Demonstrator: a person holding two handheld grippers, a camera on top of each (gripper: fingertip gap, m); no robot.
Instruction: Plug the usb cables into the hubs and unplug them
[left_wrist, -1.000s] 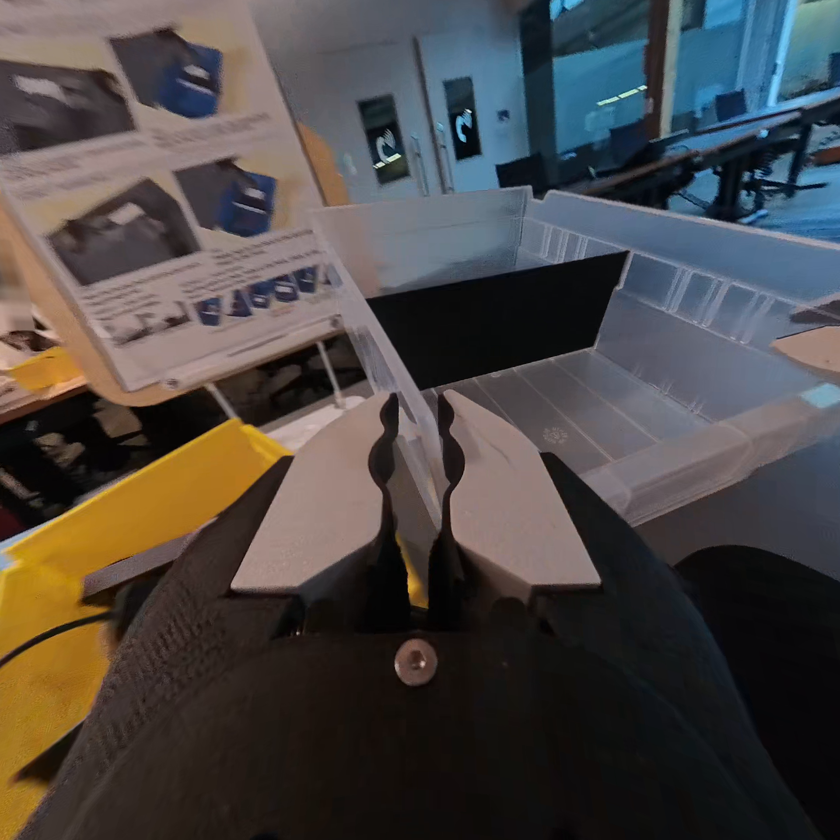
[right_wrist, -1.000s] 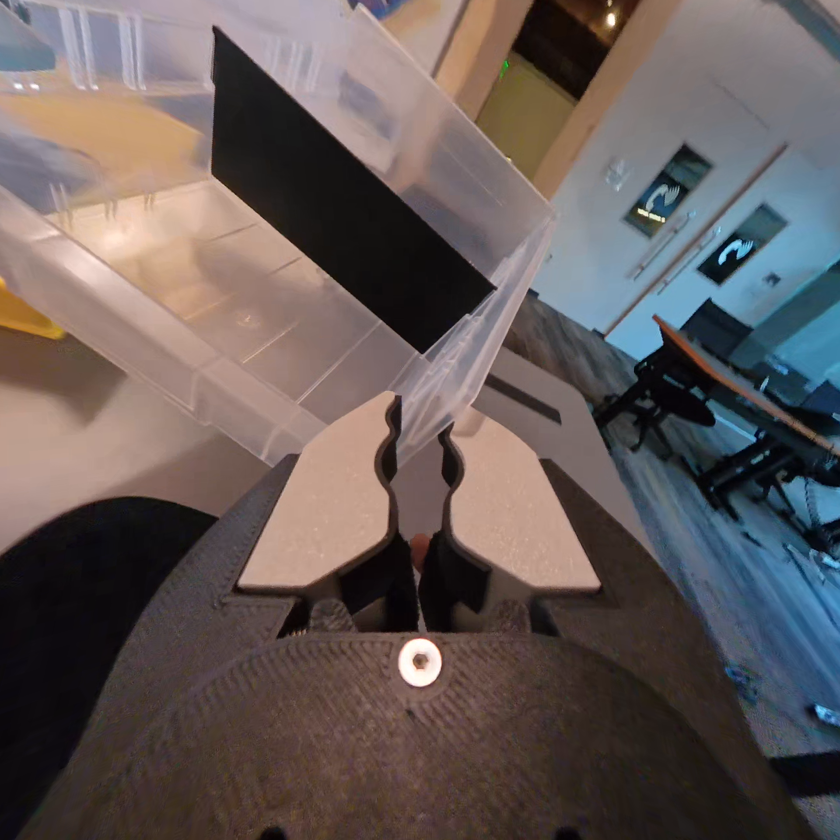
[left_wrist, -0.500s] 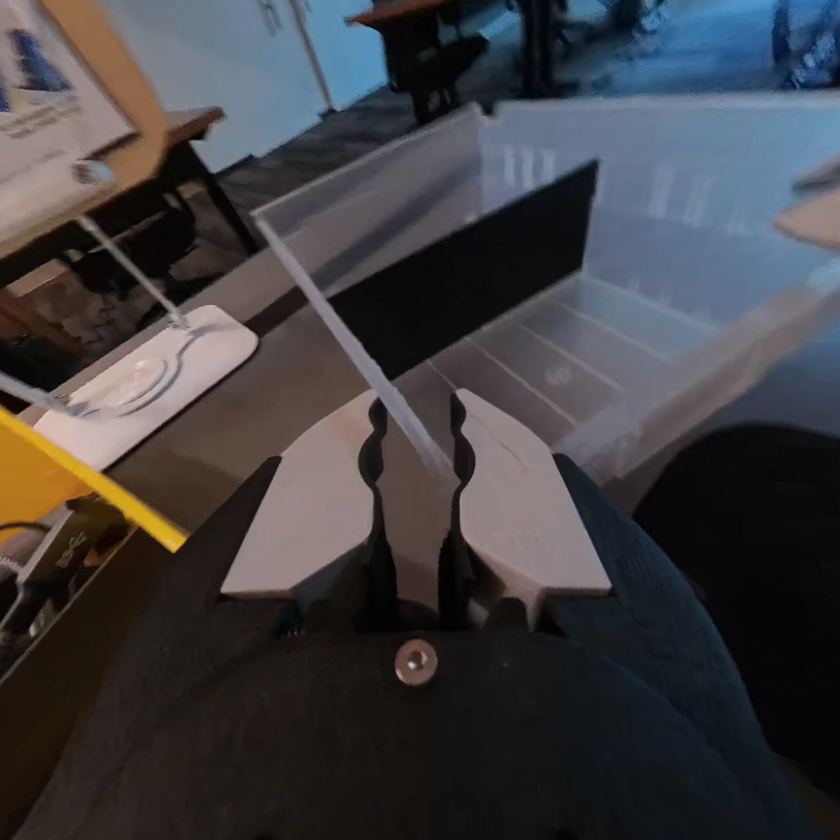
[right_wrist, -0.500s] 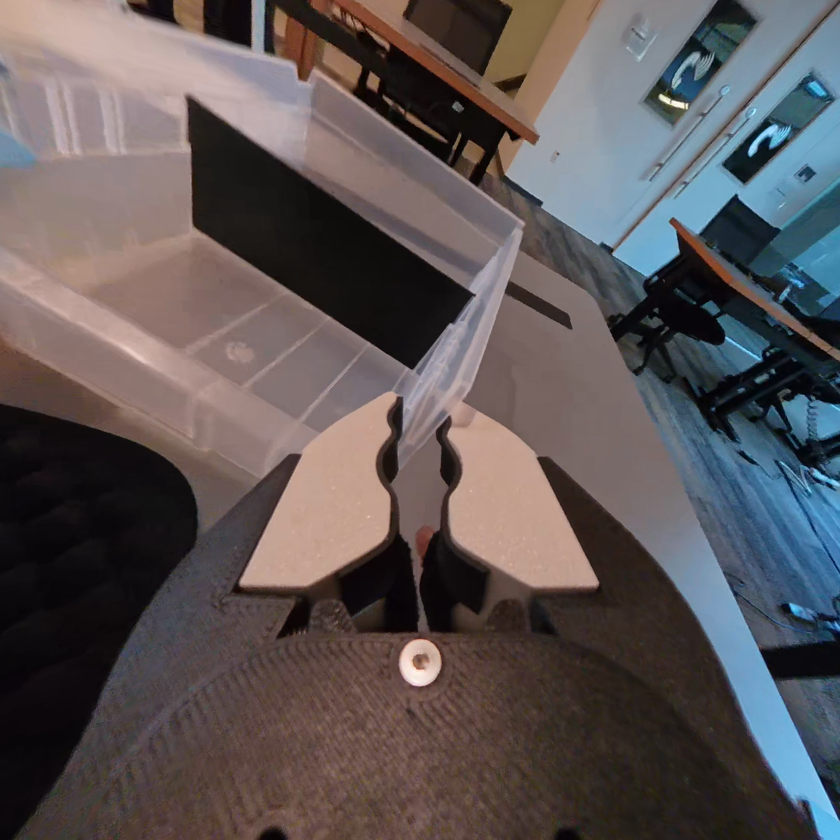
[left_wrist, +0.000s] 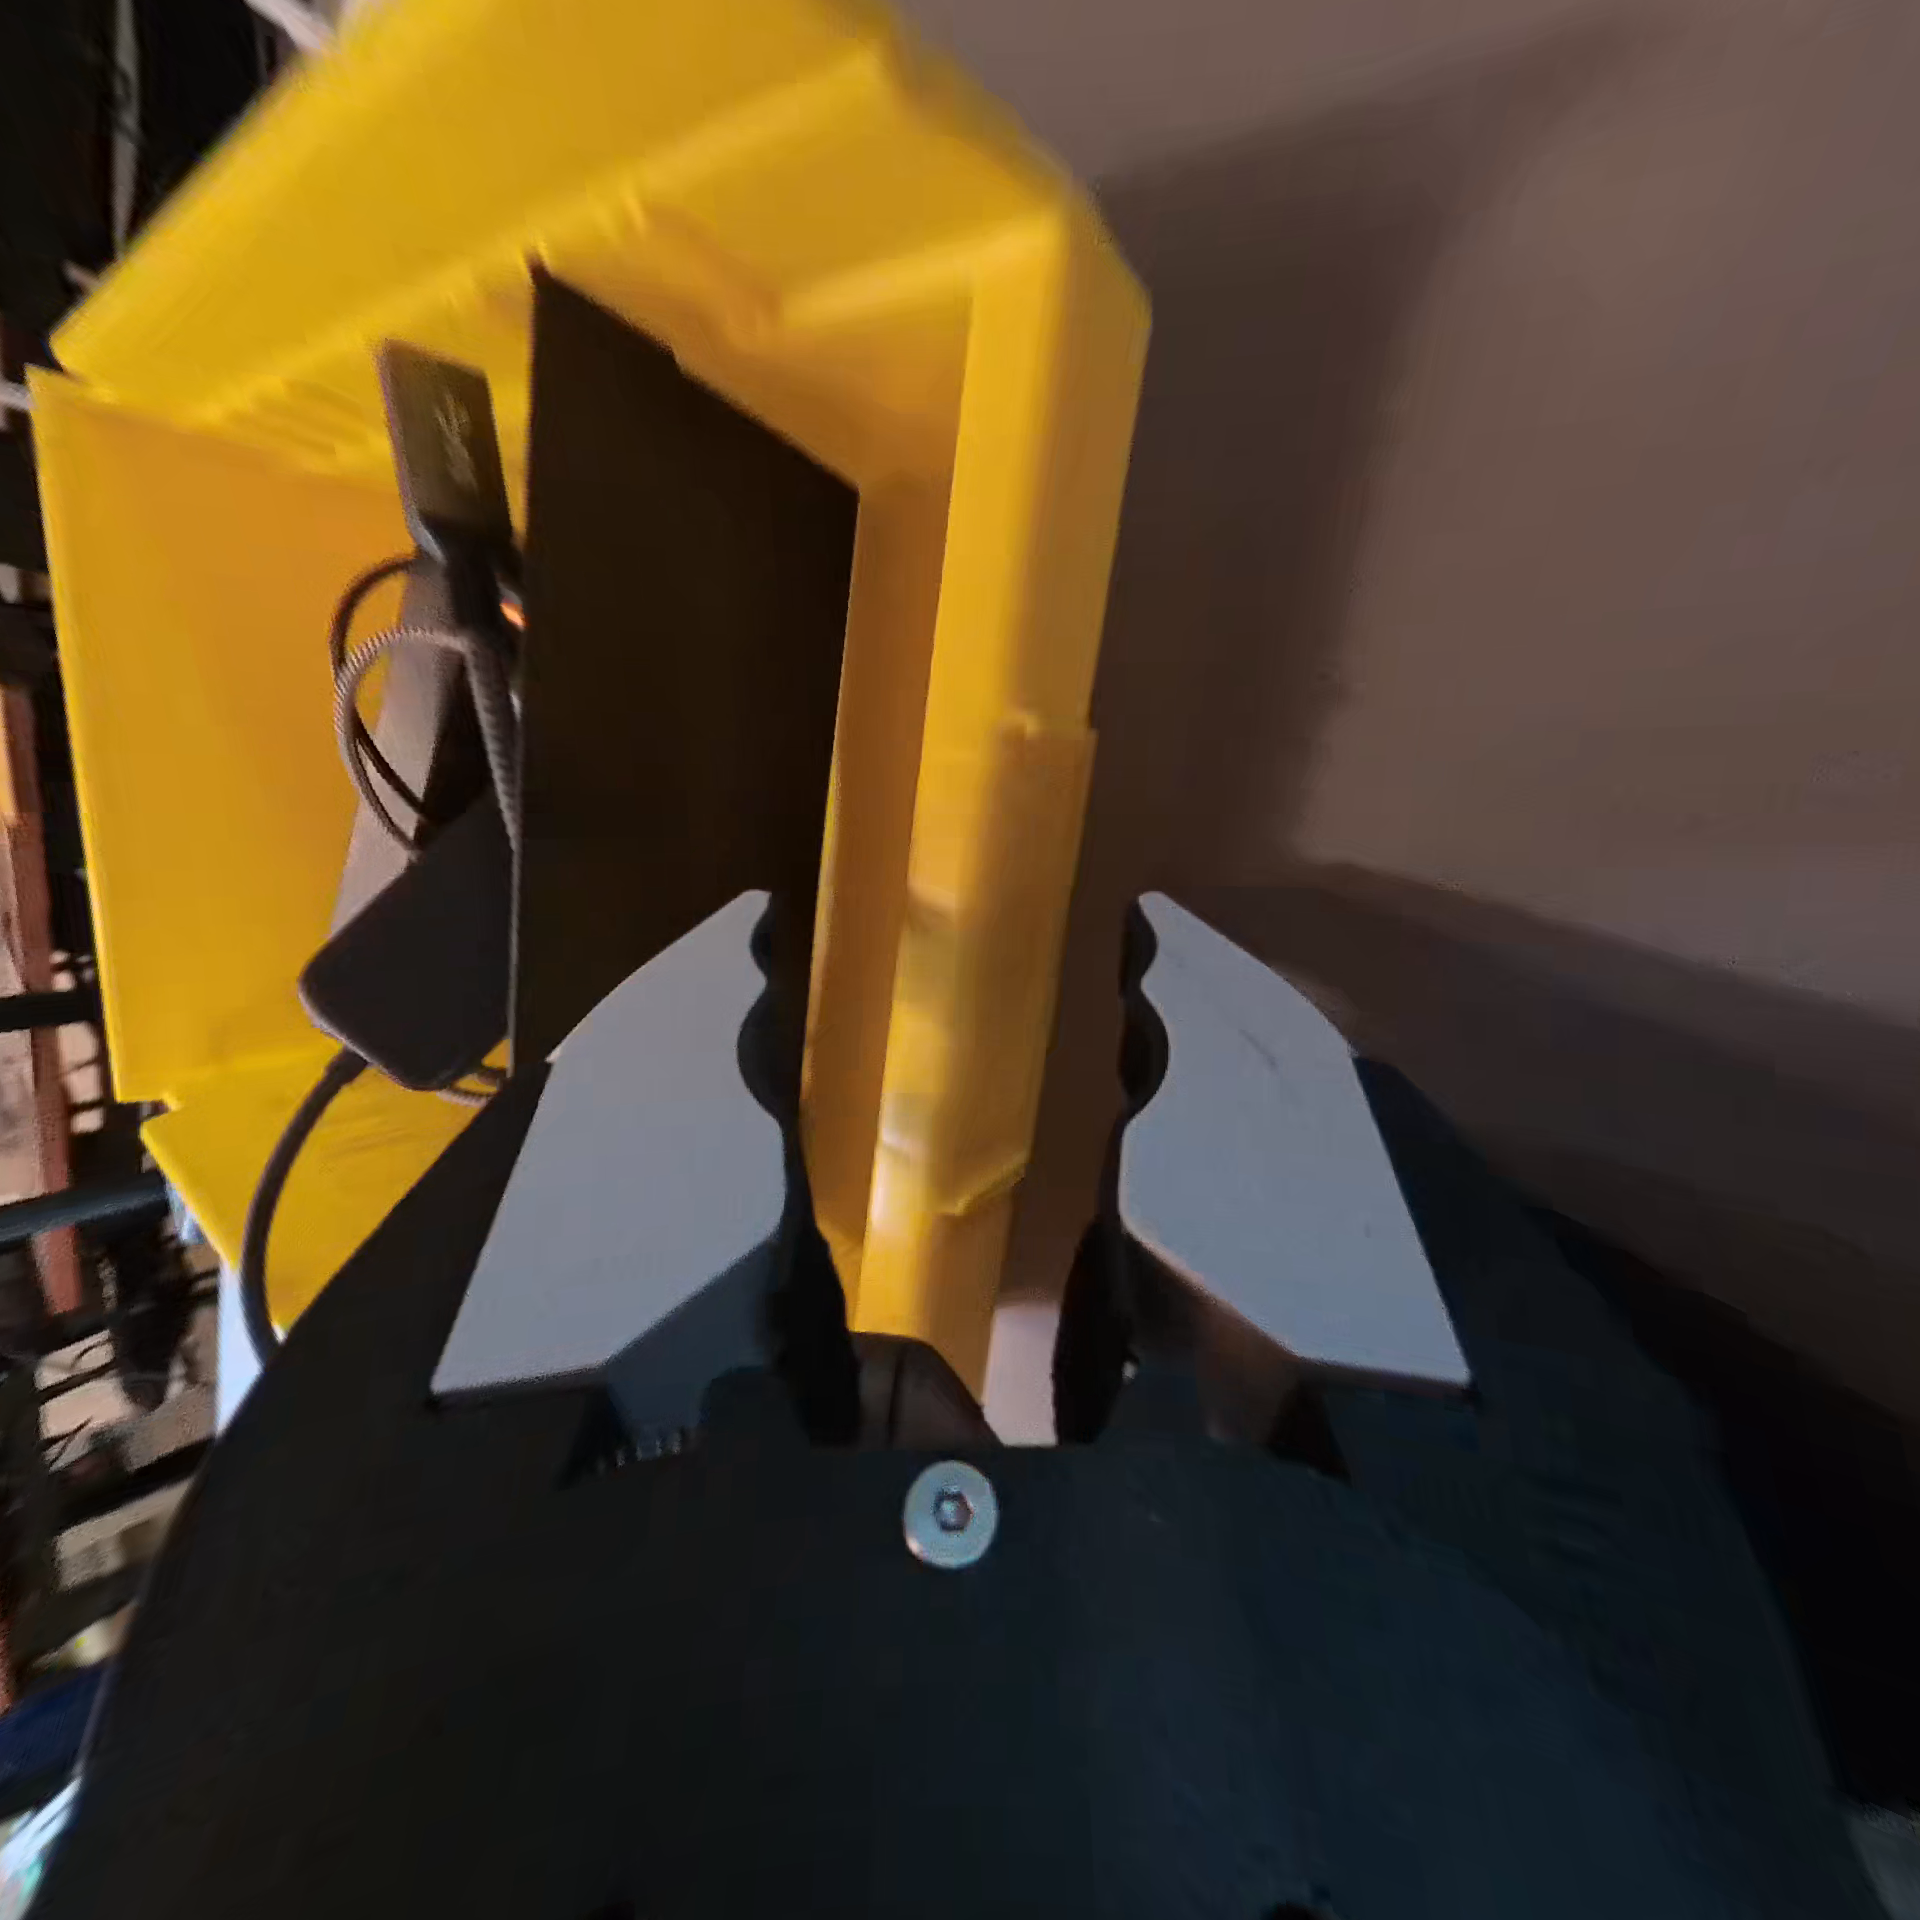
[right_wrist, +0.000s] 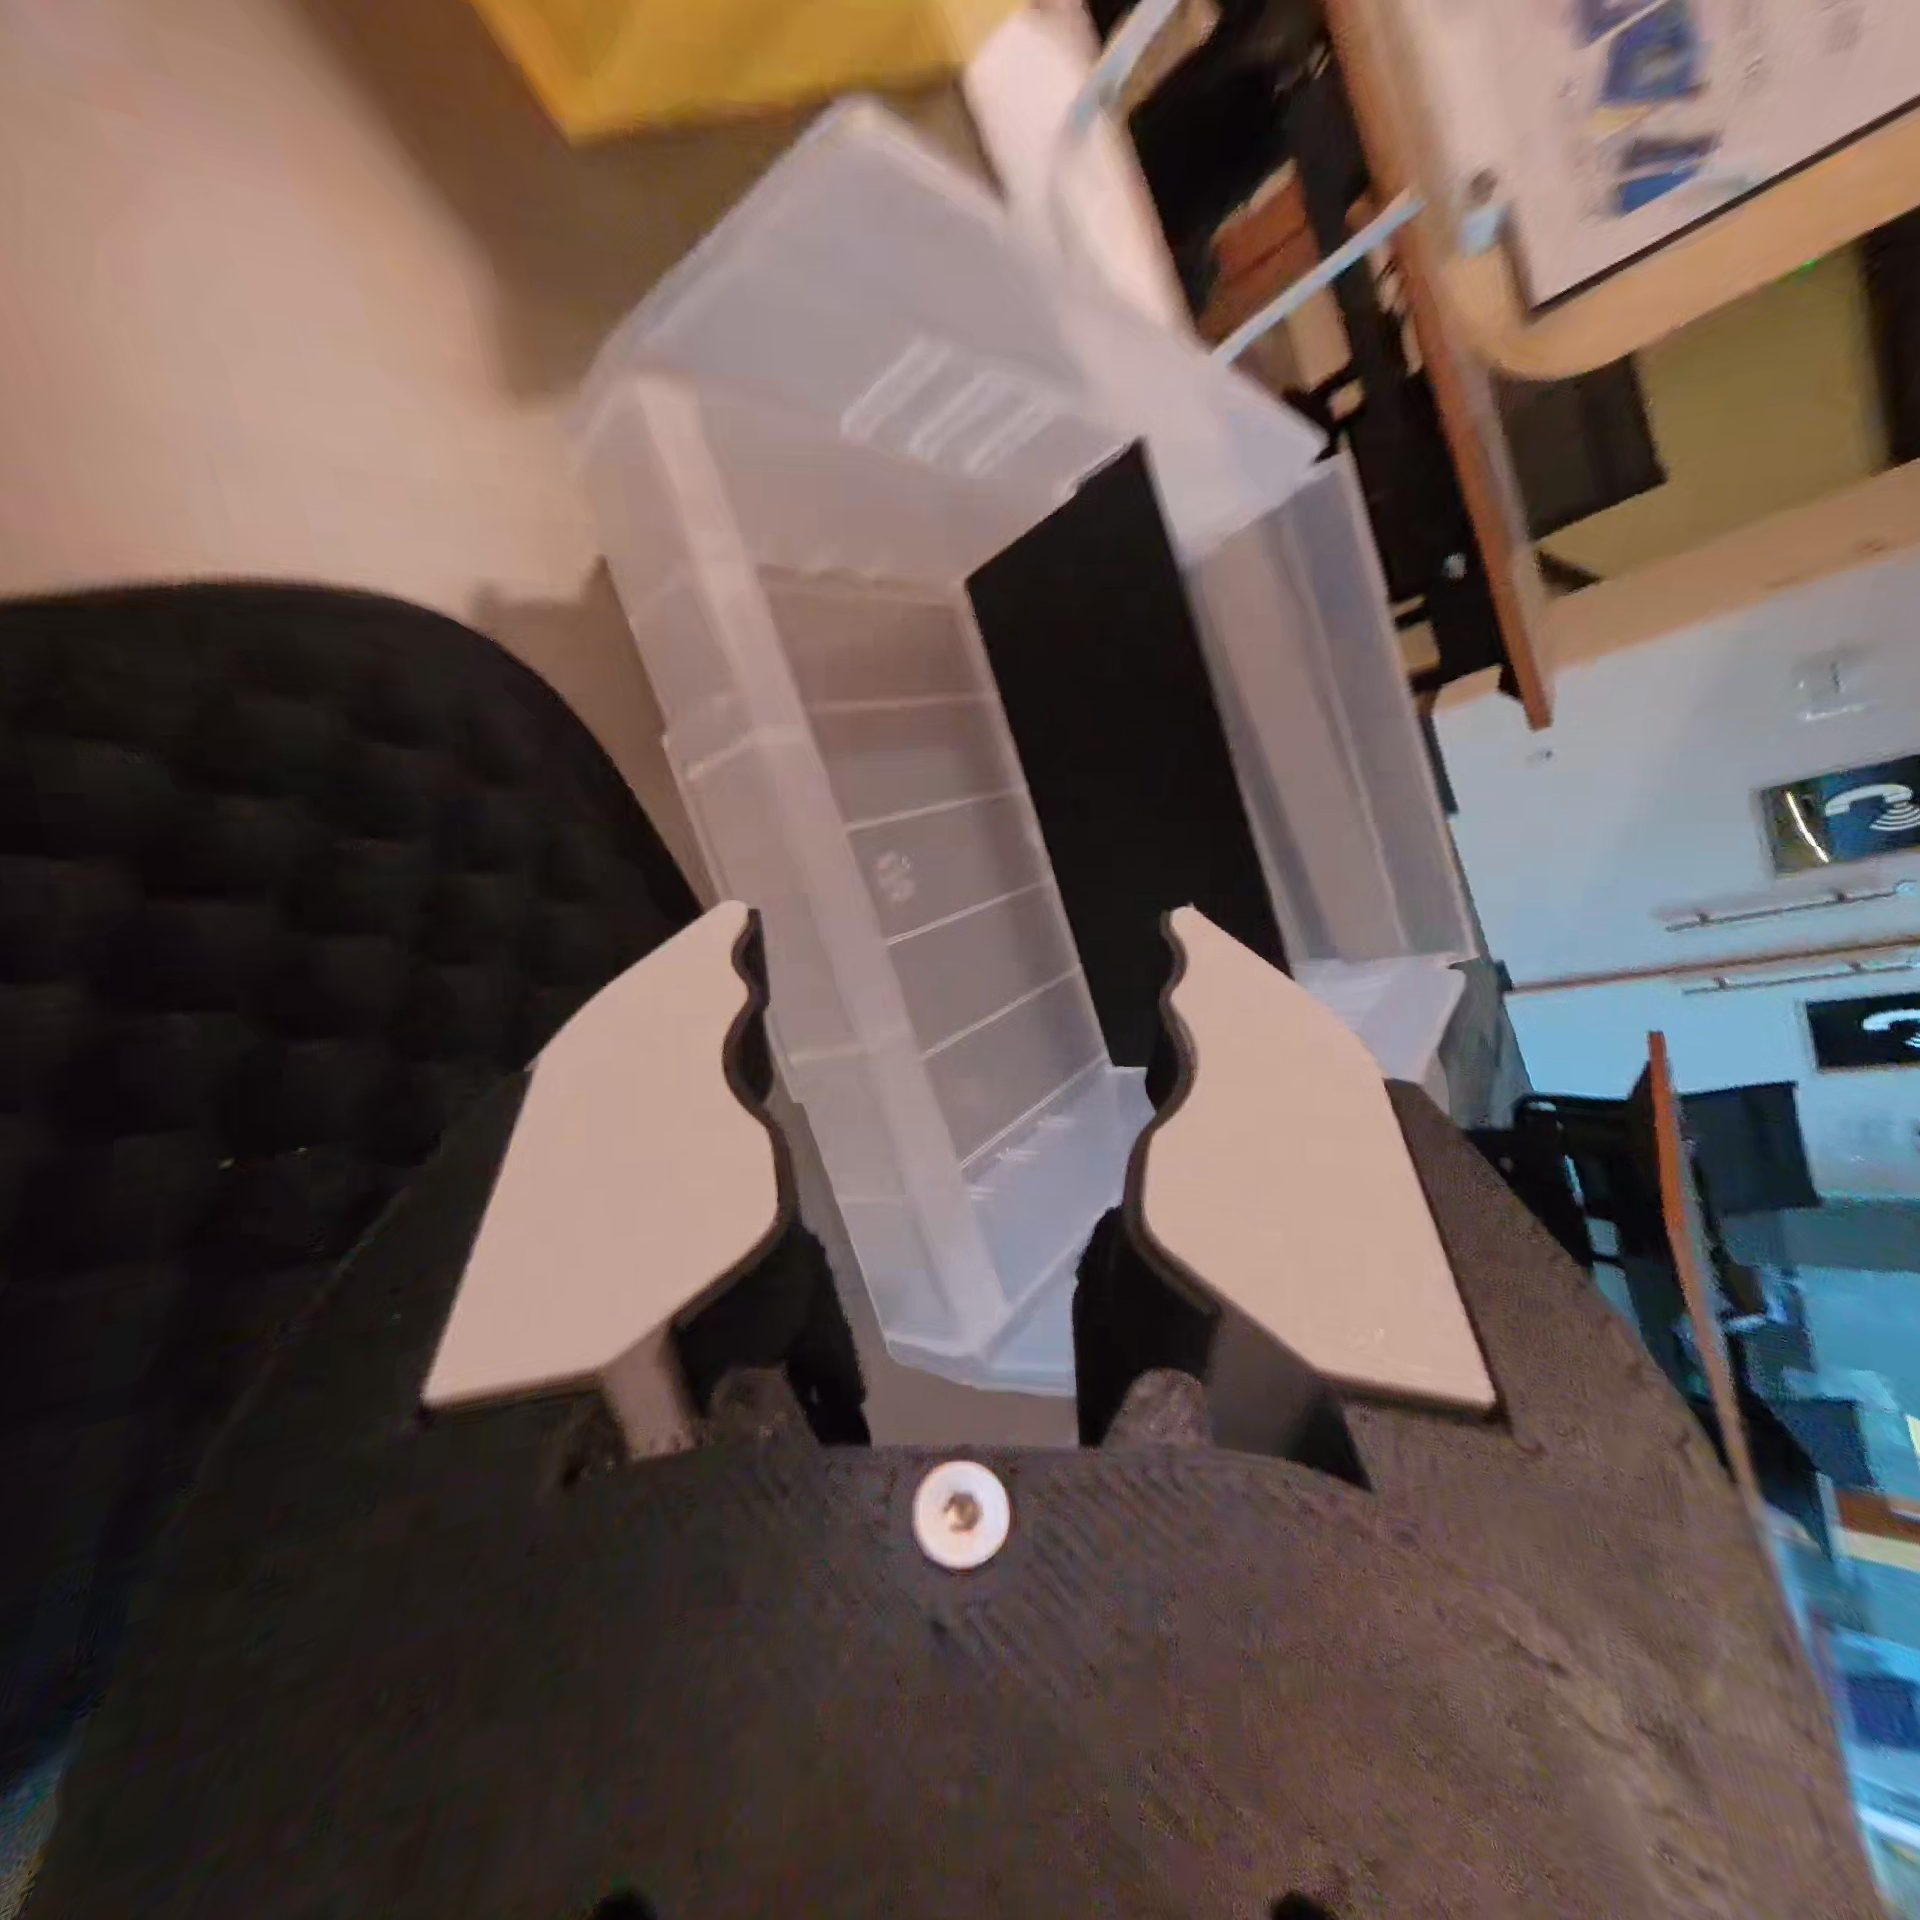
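In the left wrist view a yellow bin (left_wrist: 582, 260) with a black divider (left_wrist: 675, 644) fills the upper left. Two dark USB hubs (left_wrist: 442, 447) (left_wrist: 416, 977) and braided cables (left_wrist: 499, 727) lie in its left compartment. My left gripper (left_wrist: 951, 914) is open, and the bin's yellow front wall (left_wrist: 997, 831) stands between its jaws. Whether they touch it I cannot tell. In the right wrist view my right gripper (right_wrist: 958, 920) is open over the near end of an empty clear plastic bin (right_wrist: 935, 468) with a black divider (right_wrist: 1101, 748).
A black foam mat (right_wrist: 260, 883) lies left of the clear bin on the tan table (right_wrist: 260, 312). A corner of the yellow bin (right_wrist: 707, 62) shows at the top. A board on a stand (right_wrist: 1662, 135) and desks stand beyond the table's edge. Across from one pair of fingers to the other is roughly 30 centimetres.
Both grippers have opened and let go of the clear bin's walls. The left one has swung over to the yellow bin. The right view has rolled and now looks along the clear bin.
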